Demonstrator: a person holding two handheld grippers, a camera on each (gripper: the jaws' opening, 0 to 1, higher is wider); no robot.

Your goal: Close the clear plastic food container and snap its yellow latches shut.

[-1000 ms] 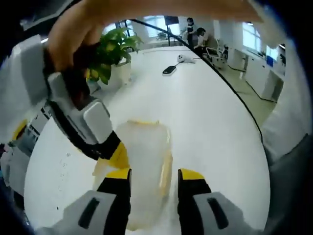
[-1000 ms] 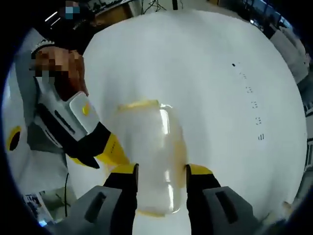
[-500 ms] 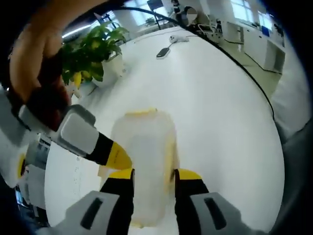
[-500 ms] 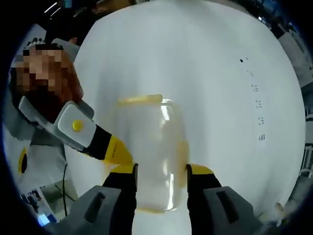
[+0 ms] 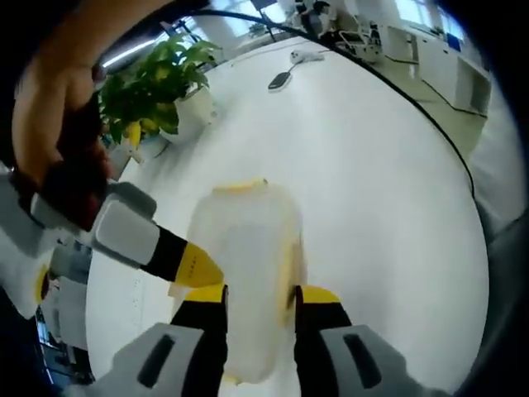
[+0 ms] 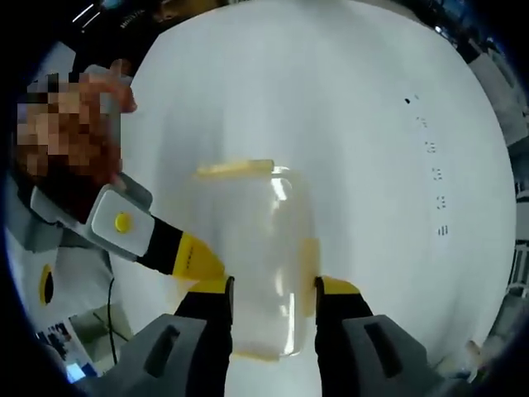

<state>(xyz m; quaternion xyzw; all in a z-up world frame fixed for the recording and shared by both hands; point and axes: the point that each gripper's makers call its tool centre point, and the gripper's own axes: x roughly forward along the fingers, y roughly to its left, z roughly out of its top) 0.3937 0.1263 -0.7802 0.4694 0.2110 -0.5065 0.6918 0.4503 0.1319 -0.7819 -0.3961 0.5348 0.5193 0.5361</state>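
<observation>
White tabletop [image 5: 372,165] runs out under both cameras, with a potted plant [image 5: 161,87] and a small dark device [image 5: 280,80] at its far side in the left gripper view. We see the container [image 5: 246,273] lying flat on the table, clear with its lid on, a yellow latch [image 5: 240,187] at the far end and another yellow latch [image 5: 287,269] along its right side.

Our left gripper [image 5: 258,296] has a yellow-tipped jaw on each long side of the container, closed against it as far as the blurred plastic lets us judge. From the left, the right gripper's tip [image 5: 192,266] comes in and touches the container's near left edge.

In the right gripper view the container [image 6: 248,256] sits between the right gripper [image 6: 271,291] jaws, which press its two sides. There the left gripper [image 6: 188,258] meets the container's left edge.
</observation>
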